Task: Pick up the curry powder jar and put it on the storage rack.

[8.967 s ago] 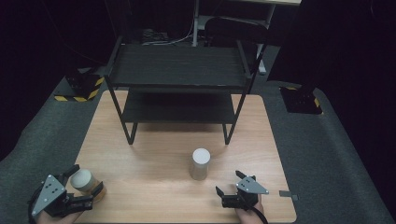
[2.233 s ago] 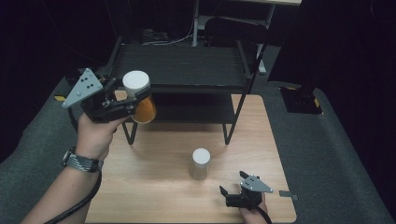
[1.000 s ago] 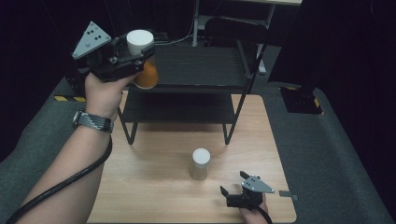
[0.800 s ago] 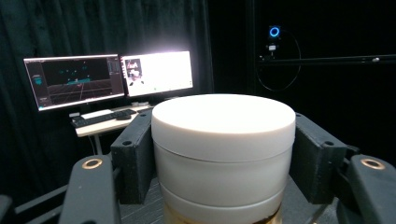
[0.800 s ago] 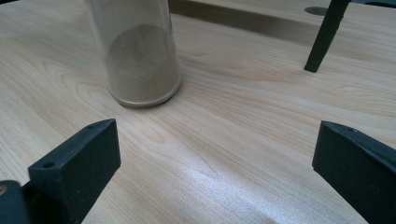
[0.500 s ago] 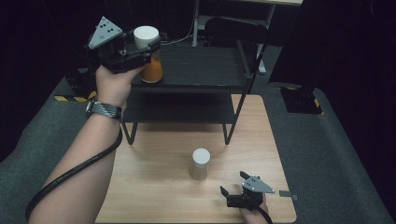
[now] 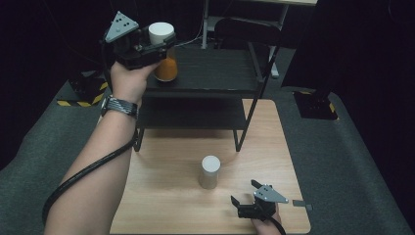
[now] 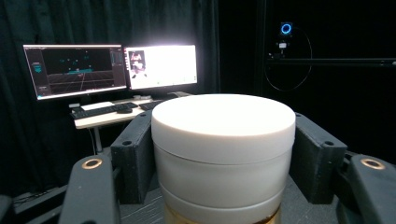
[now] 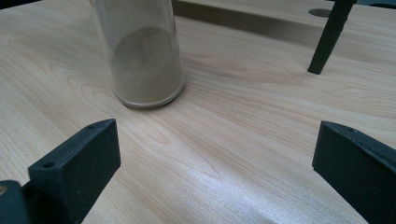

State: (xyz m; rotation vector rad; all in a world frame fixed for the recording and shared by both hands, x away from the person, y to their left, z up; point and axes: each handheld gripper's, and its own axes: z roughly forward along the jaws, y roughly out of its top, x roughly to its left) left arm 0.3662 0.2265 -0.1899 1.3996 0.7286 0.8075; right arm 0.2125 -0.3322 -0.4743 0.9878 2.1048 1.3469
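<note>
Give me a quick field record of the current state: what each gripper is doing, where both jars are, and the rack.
left gripper: shut on the orange jar, held over the rack's top shelf
orange jar: white lid, upright, whether it touches the shelf cannot be told
right gripper: open, low at the table's near edge, holding nothing
brown jar: upright on the table, apart from the right gripper
rack: black, two shelves

Two jars total: an orange one with a white lid up at 11 o'clock, and a tan one around 6 o'clock. One rack (two shelves), one wooden table, two grippers, two monitors.
</note>
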